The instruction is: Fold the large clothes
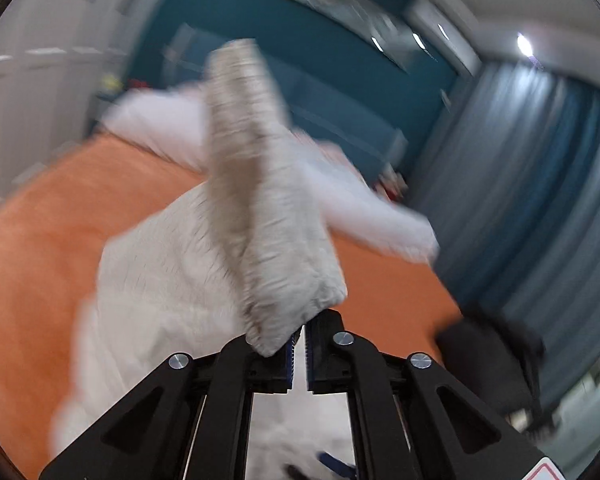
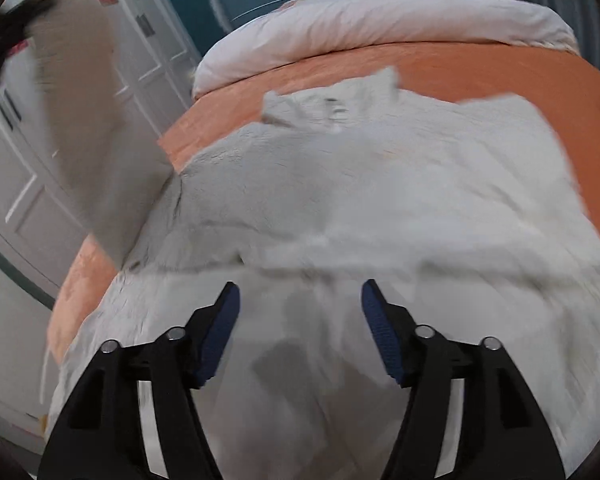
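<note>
Here the left gripper (image 1: 299, 344) fingers pinch the fleece garment's (image 2: 340, 200) sleeve (image 1: 260, 200); right gripper (image 2: 300, 328) fingers gape empty.

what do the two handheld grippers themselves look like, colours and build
Both look alike. The left gripper has matte black angular linkage arms with triangular cut-outs, round silver pivot screws and ridged blue pads on its fingers; a red and white sticker shows at its lower right corner. The right gripper has the same black arms, silver screws and textured blue pads. No cables, hands or sleeves are visible.
</note>
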